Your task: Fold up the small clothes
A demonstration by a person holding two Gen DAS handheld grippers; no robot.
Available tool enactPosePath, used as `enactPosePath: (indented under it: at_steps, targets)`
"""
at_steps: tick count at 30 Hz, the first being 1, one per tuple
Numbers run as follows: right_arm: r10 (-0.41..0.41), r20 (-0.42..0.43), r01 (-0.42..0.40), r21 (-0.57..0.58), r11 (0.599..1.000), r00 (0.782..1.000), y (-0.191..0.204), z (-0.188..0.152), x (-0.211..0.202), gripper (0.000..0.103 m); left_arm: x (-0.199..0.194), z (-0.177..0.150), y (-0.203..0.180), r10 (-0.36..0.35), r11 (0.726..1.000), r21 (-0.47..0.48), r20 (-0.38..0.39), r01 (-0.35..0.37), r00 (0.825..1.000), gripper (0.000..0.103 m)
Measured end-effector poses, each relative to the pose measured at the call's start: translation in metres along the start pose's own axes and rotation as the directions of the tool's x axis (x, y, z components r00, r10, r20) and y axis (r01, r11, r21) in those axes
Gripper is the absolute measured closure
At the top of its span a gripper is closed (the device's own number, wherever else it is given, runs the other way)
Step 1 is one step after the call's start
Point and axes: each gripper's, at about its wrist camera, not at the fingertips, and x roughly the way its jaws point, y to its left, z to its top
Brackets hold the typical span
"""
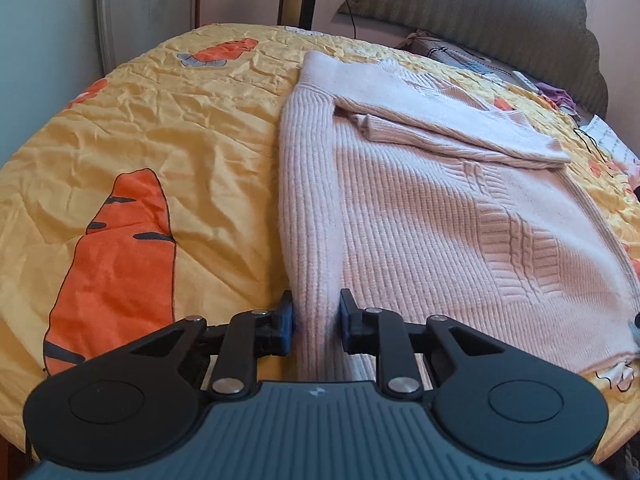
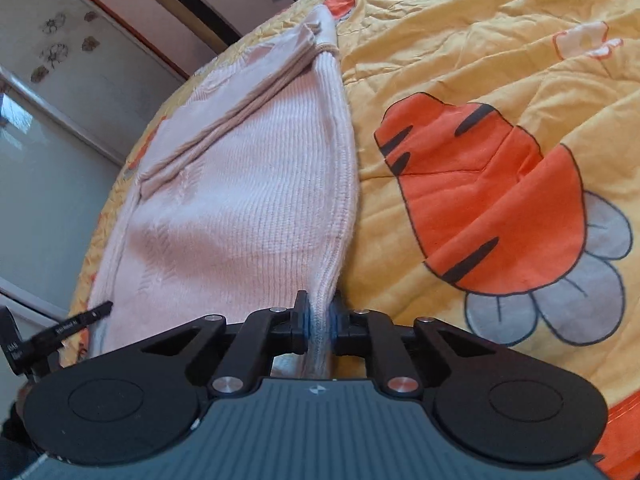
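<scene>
A pale pink ribbed sweater [image 1: 400,208] lies flat on the bed, one sleeve [image 1: 440,128] folded across its upper body. Its long left edge is a thick fold that runs toward the camera. My left gripper [image 1: 317,316] is shut on the near end of that fold, with the knit filling the gap between the blue pads. In the right wrist view the same sweater [image 2: 248,200] stretches away, and my right gripper [image 2: 320,320] is shut on its right-hand edge, jaws almost together with a thin ridge of fabric pinched between them.
A crumpled yellow bedspread [image 1: 160,120] with orange carrot prints covers the bed [image 2: 480,60]. A padded headboard [image 1: 480,8] and small clutter [image 1: 552,92] are at the far right. A black gripper part [image 2: 68,324] shows at the sweater's left corner. Wall panels [image 2: 60,120] stand beyond.
</scene>
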Motion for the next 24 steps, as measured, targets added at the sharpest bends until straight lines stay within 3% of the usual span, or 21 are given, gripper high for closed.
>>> enactPosePath:
  at_steps: [1, 3, 4, 7, 10, 12, 13, 14, 15, 18, 21, 24]
  targets:
    - [0.031, 0.002, -0.031, 0.046, 0.998, 1.0, -0.003, 0.0, -0.001, 0.079, -0.001, 0.0, 0.001, -0.003, 1.0, 0.003, -0.007, 0.003, 1.0, 0.073]
    - [0.089, 0.018, -0.09, 0.11, 0.99, 0.996, -0.011, 0.0, -0.007, 0.064, -0.001, -0.001, 0.001, 0.005, 1.0, -0.001, -0.026, -0.005, 1.0, 0.043]
    - [0.108, 0.024, -0.11, 0.127, 0.986, 0.994, -0.013, -0.001, -0.008, 0.063, 0.001, -0.004, 0.0, 0.016, 1.0, -0.004, -0.03, -0.017, 0.999, 0.024]
    - [0.112, 0.019, -0.113, 0.146, 0.983, 0.994, -0.014, 0.0, -0.006, 0.063, 0.004, -0.012, -0.005, 0.048, 0.999, 0.022, -0.016, -0.047, 0.999, 0.022]
    - [0.101, -0.014, -0.099, 0.123, 0.987, 0.995, -0.009, -0.002, 0.006, 0.06, 0.002, -0.016, -0.009, 0.043, 0.998, 0.038, -0.001, -0.043, 0.999, 0.027]
    - [0.112, -0.02, -0.109, 0.101, 0.989, 0.994, -0.005, -0.002, 0.01, 0.061, -0.001, -0.016, -0.01, 0.022, 0.998, 0.052, 0.008, -0.022, 1.0, 0.055]
    - [0.108, -0.017, -0.106, 0.097, 0.99, 0.994, -0.004, -0.002, 0.011, 0.065, -0.002, -0.014, -0.01, 0.001, 0.999, 0.053, 0.002, -0.001, 1.0, 0.079]
    - [0.111, -0.017, -0.108, 0.096, 0.989, 0.994, -0.003, -0.001, 0.012, 0.082, -0.003, -0.013, -0.009, -0.012, 0.999, 0.044, -0.001, 0.012, 1.0, 0.084]
    - [0.113, -0.019, -0.111, 0.097, 0.989, 0.993, -0.003, -0.001, 0.013, 0.089, -0.004, -0.011, -0.009, -0.011, 0.999, 0.039, -0.001, 0.011, 1.0, 0.086]
    - [0.128, -0.012, -0.126, 0.098, 0.987, 0.992, -0.001, -0.001, 0.012, 0.089, -0.006, -0.005, -0.002, -0.04, 0.999, -0.002, -0.017, 0.04, 0.999, 0.087]
    - [0.147, 0.012, -0.147, 0.118, 0.982, 0.989, -0.004, -0.001, 0.005, 0.089, -0.015, 0.007, 0.018, -0.134, 0.983, -0.125, -0.009, 0.132, 0.991, 0.087]
    - [0.225, 0.07, -0.233, 0.146, 0.962, 0.972, -0.003, 0.005, -0.012, 0.089, -0.028, 0.022, 0.028, -0.212, 0.959, -0.184, 0.03, 0.214, 0.977, 0.087]
